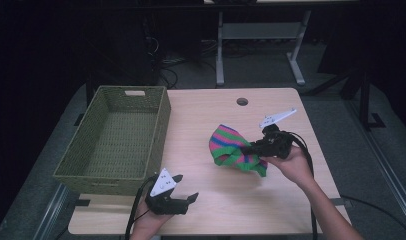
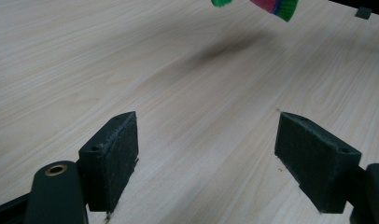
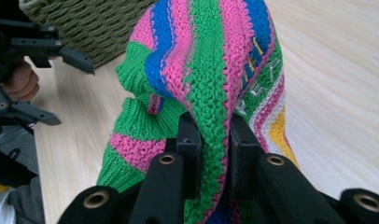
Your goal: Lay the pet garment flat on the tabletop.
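Right hand-held gripper [image 1: 255,148] was pinching a fold of the striped knit cloth [image 1: 231,145], lifted just above the bench [image 1: 201,115] near mid-right. Soft, light and floppy by the look; best gripped on a bunched fold. Left hand-held gripper [image 1: 183,187] sat spread, well apart from it, beside the wicker basket [image 1: 116,135].

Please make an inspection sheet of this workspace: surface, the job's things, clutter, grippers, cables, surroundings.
Surface: light wooden table with a round hole near its far edge.
Job's things: striped knitted cloth held up off the table; green woven basket at the left, nothing in it.
Clutter: nothing seen.
Grippers: right gripper fingers shut on the cloth; left gripper open, low over bare wood.
Cables: black cable trails from the right gripper, another from the left.
Surroundings: dark room, grey desk frame behind.
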A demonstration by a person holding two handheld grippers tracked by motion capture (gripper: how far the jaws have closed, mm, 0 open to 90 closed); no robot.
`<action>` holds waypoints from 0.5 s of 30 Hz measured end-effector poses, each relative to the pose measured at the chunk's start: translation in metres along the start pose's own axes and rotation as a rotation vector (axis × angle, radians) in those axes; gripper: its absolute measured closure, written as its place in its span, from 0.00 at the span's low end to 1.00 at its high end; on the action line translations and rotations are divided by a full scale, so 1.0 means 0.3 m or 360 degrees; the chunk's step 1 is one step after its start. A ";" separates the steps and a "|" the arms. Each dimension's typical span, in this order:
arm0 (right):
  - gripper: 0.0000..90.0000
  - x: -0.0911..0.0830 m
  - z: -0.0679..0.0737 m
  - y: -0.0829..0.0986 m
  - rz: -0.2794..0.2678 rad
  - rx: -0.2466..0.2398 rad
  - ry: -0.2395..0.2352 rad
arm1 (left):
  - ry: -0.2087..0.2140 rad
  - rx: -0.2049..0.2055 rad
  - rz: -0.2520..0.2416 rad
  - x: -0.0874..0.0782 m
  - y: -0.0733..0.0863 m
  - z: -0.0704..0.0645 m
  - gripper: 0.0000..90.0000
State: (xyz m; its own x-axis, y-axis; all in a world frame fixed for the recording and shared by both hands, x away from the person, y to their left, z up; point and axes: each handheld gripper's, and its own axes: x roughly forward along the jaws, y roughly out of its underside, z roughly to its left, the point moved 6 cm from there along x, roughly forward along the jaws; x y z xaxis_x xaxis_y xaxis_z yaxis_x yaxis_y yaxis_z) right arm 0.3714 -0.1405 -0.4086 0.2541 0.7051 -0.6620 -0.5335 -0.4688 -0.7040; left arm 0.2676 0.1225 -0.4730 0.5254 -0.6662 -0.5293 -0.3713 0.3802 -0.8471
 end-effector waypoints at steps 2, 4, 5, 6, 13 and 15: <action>0.86 0.004 0.010 0.017 0.0028 -0.0011 0.0015 | 0.0000 0.0000 -0.0004 0.000 -0.001 -0.002 0.24; 0.86 0.007 0.020 0.033 0.0026 0.0004 -0.0013 | 0.0001 0.0002 -0.0005 -0.001 -0.002 -0.004 0.24; 0.86 0.007 0.025 0.040 0.0025 0.0004 -0.0017 | 0.0000 0.0007 -0.0010 -0.001 -0.002 -0.004 0.24; 0.86 0.007 0.030 0.046 0.0019 0.0002 -0.0022 | 0.0001 -0.0002 -0.0011 0.000 -0.002 -0.006 0.23; 0.86 0.032 0.069 0.102 0.0061 0.0040 -0.0100 | 0.0006 -0.0010 -0.0019 -0.004 -0.003 -0.002 0.24; 0.86 0.046 0.082 0.118 0.0086 0.0053 -0.0116 | 0.0008 -0.0018 -0.0019 -0.004 -0.002 0.000 0.24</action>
State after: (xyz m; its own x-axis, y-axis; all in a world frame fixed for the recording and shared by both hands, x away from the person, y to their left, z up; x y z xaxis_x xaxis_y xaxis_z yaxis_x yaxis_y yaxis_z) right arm 0.3363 -0.1343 -0.4365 0.1656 0.7167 -0.6775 -0.5715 -0.4901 -0.6582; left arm 0.2673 0.1229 -0.4719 0.5259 -0.6739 -0.5189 -0.3737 0.3649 -0.8527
